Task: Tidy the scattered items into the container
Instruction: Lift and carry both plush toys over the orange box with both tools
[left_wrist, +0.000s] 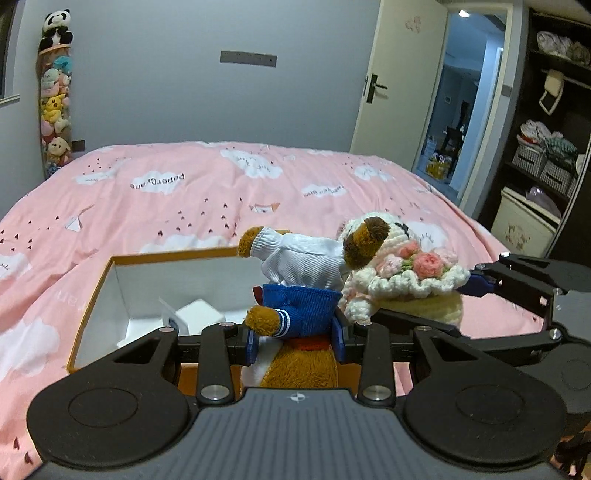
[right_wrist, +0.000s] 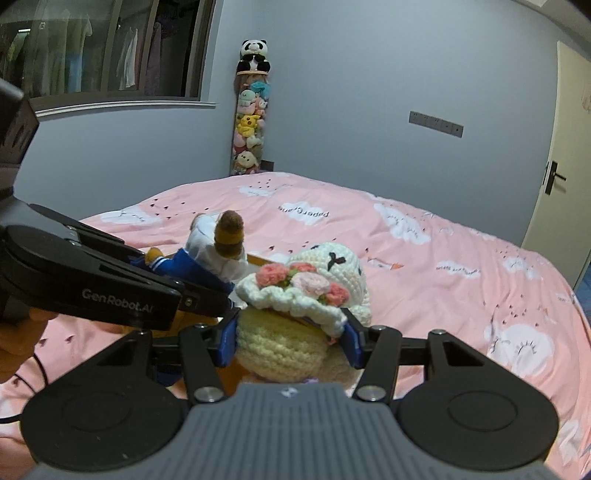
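Both toys are off the bed and in the air, but neither is in the container yet, so the task looks roughly midway for this pair.

In the left wrist view, the left tongs (left_wrist: 297, 341) are clamped on a brown plush bear (left_wrist: 295, 291) dressed in a white top and blue shorts; the blue pads press on its lower body at the bottom centre of the frame. Just behind and left of the bear, in the lower left, sits the open orange-rimmed box (left_wrist: 88, 306) on the pink bedspread (left_wrist: 184, 199). Its white inside holds a small white block (left_wrist: 199, 314) and little else that shows, so most of the tidying seems left to do.

In the right wrist view, the right tongs (right_wrist: 290, 341) are clamped on a cream crocheted doll (right_wrist: 295, 332) with a flowered hat, held at the frame's centre by its yellowish knitted base. The bear and the left tongs lie to its left, the two toys almost side by side; whether they touch cannot be told. Only a sliver of the box rim shows behind them there.

What remains, by my reading: bring each toy over the box opening, let it go inside, then look for further stray items. None shows on the visible stretch of bed.
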